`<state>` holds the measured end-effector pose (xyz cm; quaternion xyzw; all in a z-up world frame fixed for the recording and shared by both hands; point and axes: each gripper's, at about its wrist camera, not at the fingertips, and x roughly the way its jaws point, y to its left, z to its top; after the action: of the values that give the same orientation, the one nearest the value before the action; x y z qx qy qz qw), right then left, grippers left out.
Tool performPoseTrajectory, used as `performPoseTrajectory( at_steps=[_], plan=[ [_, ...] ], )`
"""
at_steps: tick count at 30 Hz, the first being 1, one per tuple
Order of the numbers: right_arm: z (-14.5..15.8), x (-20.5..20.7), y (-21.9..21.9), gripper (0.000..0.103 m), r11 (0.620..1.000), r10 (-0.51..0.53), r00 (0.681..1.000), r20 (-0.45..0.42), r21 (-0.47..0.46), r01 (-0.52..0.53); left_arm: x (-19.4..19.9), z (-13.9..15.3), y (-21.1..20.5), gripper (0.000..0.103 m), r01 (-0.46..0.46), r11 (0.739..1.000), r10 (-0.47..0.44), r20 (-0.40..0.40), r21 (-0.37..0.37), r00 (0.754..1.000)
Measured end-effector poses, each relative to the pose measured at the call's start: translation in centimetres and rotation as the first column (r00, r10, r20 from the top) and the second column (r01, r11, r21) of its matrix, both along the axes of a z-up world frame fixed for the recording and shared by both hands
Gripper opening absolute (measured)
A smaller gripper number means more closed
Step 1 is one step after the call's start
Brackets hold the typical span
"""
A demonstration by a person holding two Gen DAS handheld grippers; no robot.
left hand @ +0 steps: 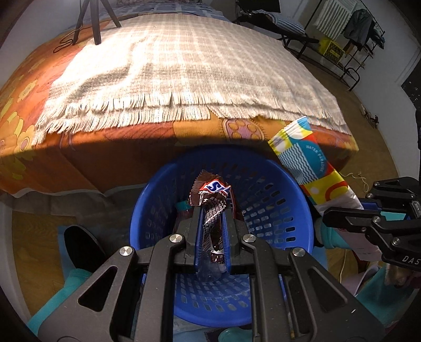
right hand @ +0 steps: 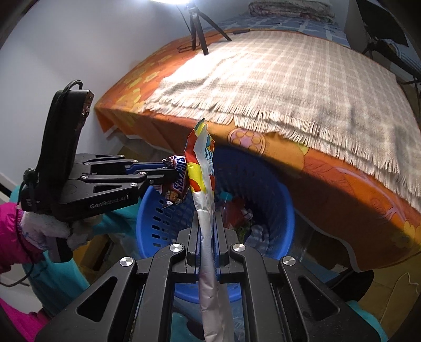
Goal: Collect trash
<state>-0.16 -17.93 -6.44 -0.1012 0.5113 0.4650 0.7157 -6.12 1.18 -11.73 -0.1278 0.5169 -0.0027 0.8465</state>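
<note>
My left gripper [left hand: 211, 210] is shut on a brown Snickers wrapper [left hand: 210, 197] and holds it above the blue perforated basket [left hand: 263, 189]. It also shows in the right wrist view [right hand: 173, 175] with the Snickers wrapper [right hand: 176, 181]. My right gripper [right hand: 206, 218] is shut on a colourful yellow, red and blue foil wrapper [right hand: 201, 168] over the basket's rim [right hand: 147, 210]. In the left wrist view that colourful wrapper [left hand: 307, 160] sticks up at the basket's right side, held by the right gripper [left hand: 331, 215]. Several pieces of trash [right hand: 236, 213] lie in the basket.
A bed with an orange flowered cover [left hand: 131, 157] and a beige checked fringed blanket [left hand: 184, 73] stands just behind the basket. A tripod [left hand: 94, 21] stands on the bed. A clothes rack [left hand: 355, 39] is at the far right. Teal fabric [right hand: 60, 284] lies under the grippers.
</note>
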Motion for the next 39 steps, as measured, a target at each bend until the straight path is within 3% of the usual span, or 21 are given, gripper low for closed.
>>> performPoseTrajectory(
  at_steps=[14,20,21,24,28,32,36,39],
  plan=[
    [-2.4,1.2,0.5,0.006,1.000,-0.014,0.998,-0.067,-0.017,0.013,0.2,-2.7,-0.1,0.011,-0.003,1.000,0.003,-0.059,0.007,0.998],
    [-2.6,0.9,1.0,0.006,0.999,-0.003,0.999,-0.045,-0.041,0.001,0.3,-3.2,0.0,0.012,-0.011,1.000,0.012,-0.076,0.011,0.997],
    [-2.6,0.9,1.1,0.006,0.999,-0.001,0.999,-0.040,-0.043,0.000,0.3,-3.3,0.0,0.012,-0.012,1.000,0.013,-0.079,0.013,0.997],
    [-2.5,0.6,1.3,0.007,0.998,0.003,1.000,-0.026,-0.055,-0.004,0.0,-3.6,0.2,0.027,-0.020,1.000,0.021,-0.085,0.014,0.996],
    [-2.9,0.5,1.5,0.008,0.997,0.000,1.000,-0.021,-0.077,-0.002,-0.1,-3.6,0.3,0.028,-0.024,1.000,0.025,-0.086,0.017,0.996],
    [-2.9,0.5,1.4,0.017,0.996,-0.010,1.000,-0.009,-0.091,0.010,-0.1,-3.6,0.4,0.029,-0.027,0.999,0.029,-0.093,0.018,0.995],
    [-2.4,0.4,1.1,0.041,0.996,-0.020,1.000,0.018,-0.091,0.022,-0.1,-3.7,0.4,0.029,-0.028,0.999,0.029,-0.095,0.019,0.995],
    [-2.1,0.3,1.1,0.042,0.995,-0.018,0.999,0.047,-0.098,0.023,-0.2,-3.7,0.5,0.029,-0.034,0.999,0.035,-0.095,0.019,0.995]
  ],
)
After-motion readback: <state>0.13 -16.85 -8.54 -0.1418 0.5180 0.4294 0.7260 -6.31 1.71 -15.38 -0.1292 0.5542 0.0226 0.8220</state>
